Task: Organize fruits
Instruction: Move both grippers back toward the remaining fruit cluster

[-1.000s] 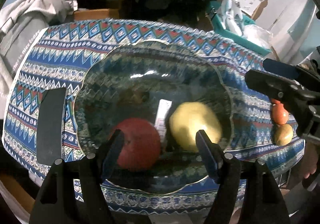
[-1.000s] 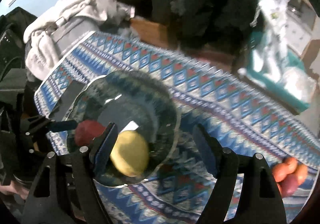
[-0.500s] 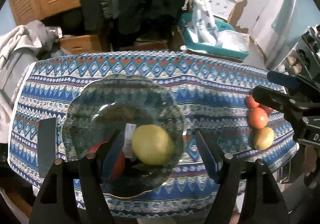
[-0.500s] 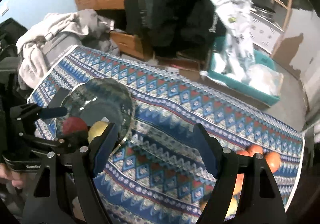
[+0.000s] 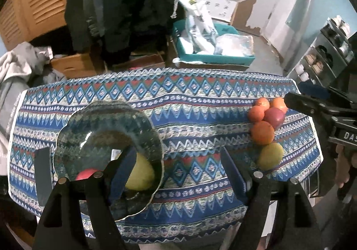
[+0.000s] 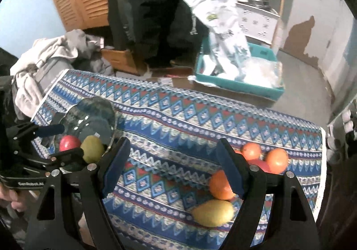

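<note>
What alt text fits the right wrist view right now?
Open, empty right gripper above a patterned tablecloth, with loose oranges and a yellow pear at lower right. At left, a glass bowl holds a red apple and a green pear, beside the left gripper.

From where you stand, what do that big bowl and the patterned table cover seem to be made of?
The bowl looks like clear glass with a glossy finish: the cover's pattern shows through its scalloped wall, and bright glints sit on it. It could be clear plastic. The table cover looks like woven or printed fabric, matte, with blue, red and white zigzag bands; it drapes softly over the table's edge.
</note>
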The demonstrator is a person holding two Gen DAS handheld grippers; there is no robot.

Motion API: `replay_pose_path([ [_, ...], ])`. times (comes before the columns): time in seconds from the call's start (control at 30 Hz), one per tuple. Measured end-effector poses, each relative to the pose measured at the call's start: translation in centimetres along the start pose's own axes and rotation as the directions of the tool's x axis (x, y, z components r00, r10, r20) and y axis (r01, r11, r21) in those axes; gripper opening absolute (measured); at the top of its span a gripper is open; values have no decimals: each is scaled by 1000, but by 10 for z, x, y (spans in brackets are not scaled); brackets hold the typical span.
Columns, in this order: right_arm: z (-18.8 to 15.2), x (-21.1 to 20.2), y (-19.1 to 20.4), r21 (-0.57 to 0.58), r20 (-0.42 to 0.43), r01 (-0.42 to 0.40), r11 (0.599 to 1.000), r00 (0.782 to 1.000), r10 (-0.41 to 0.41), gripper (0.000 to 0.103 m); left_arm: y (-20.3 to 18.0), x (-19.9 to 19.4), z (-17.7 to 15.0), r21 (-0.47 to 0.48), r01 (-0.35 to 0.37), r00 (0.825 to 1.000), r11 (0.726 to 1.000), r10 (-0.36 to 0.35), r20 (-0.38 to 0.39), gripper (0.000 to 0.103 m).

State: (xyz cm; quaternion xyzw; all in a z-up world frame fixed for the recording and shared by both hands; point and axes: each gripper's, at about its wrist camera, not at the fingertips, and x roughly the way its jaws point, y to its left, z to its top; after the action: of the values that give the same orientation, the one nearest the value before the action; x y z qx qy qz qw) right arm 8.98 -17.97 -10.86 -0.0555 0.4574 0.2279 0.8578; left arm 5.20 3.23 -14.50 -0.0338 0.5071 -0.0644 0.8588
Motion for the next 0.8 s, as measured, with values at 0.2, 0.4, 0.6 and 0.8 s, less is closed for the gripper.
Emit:
replay_pose_path([
  [0.2, -6, -11, -31, 41, 9, 41, 998, 999, -42, 80, -20, -3, 12, 29, 2, 1000, 1000, -3, 21, 80],
  [0.4, -14, -22, -63, 81, 15, 83, 993, 996, -84, 80, -40, 0, 22, 40, 26, 999, 999, -27, 19, 80],
  [0.6, -22, -22, -100, 149, -12, 107, 983, 994, -107, 82, -62, 9, 33, 70, 46, 999, 997, -47, 5, 81],
  [0.8, -35, -9, -124, 205, -53, 115, 972, 993, -106, 82, -74, 27, 39, 87, 38, 999, 995, -36, -22, 81],
])
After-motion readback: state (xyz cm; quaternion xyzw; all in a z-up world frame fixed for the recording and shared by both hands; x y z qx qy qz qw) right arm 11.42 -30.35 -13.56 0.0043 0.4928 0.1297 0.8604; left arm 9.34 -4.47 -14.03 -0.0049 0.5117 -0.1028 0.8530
